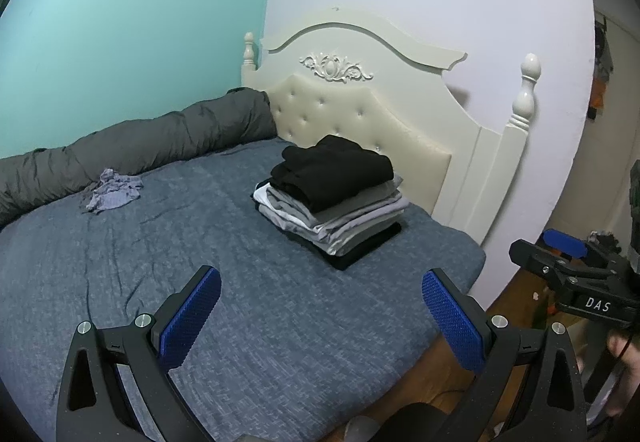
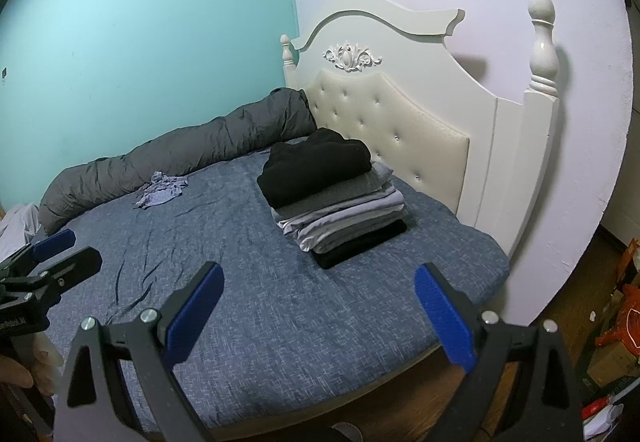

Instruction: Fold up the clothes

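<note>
Teal and white walls meet behind the bed [image 1: 240,282] I am working over, its blue-grey sheet wrinkled but bare in the near half. My left gripper [image 1: 320,318] hangs above the near edge of the mattress with its blue pads spread wide and nothing between them. My right gripper [image 2: 320,314] hovers just beside it, further right over the same edge, equally wide and empty; from the left wrist view I see it at the right, black with "DAS" printed on it.

Beyond both grippers, toward the right side of the bed and close to the headboard [image 1: 360,109], sits the stack of folded clothes [image 1: 332,197]: a black piece at the bottom, grey and white layers above, and a bulky black garment on top. It stands well apart from the grippers.

Far left on the sheet lies a small crumpled pale-blue garment [image 1: 112,193], unfolded, just beside a rolled grey duvet [image 1: 140,145] that runs along the teal wall. Cream headboard padding is tufted, with a carved ornament above it.
</note>
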Motion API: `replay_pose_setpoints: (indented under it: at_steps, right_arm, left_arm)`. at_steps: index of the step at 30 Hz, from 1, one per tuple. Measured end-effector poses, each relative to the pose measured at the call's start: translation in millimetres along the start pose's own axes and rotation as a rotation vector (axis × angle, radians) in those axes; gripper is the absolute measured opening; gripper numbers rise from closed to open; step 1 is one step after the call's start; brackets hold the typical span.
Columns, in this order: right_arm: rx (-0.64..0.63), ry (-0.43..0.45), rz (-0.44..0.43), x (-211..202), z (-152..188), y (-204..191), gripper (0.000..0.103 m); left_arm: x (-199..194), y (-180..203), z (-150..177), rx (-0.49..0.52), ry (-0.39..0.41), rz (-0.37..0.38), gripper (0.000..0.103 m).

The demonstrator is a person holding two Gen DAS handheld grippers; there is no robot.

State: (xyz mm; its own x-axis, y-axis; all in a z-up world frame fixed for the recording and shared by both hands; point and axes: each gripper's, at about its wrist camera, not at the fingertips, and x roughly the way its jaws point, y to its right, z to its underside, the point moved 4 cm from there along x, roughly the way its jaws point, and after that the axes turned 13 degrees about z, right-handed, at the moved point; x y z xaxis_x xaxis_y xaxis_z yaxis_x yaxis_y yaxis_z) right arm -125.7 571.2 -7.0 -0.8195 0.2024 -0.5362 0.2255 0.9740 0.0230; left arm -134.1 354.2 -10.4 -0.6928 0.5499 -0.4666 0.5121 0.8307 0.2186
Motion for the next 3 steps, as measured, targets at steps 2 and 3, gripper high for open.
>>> replay_pose_setpoints:
  at_steps: [2,3]
  right_arm:
    - [0.0,-0.001,0.0,1.1,0.3,0.8,0.097]
    - [0.0,-0.002,0.0,1.6,0.6,1.4,0.097]
  left_arm:
    - [-0.8,0.9,-0.1,0.001,0.006,-0.002,0.103]
    - [-0.8,1.4,0.0,0.003,0.006,-0.001,0.103]
